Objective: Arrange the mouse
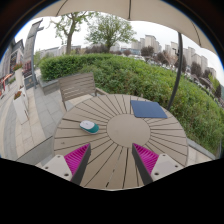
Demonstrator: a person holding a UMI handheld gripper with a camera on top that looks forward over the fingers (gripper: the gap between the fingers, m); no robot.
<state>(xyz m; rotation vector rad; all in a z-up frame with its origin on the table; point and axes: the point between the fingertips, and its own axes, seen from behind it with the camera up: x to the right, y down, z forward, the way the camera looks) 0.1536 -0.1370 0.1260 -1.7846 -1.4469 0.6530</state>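
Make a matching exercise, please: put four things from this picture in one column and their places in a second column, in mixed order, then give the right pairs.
Things:
1. mouse
2. blue mat
3. chair
4. gripper

Places:
A. beyond the round wooden table, on its far left side
B. above the table's near edge, jaws open and holding nothing
C. on the table, ahead of the left finger
D. on the table's far right part

Pairs: 1-C, 2-D, 3-A, 4-B
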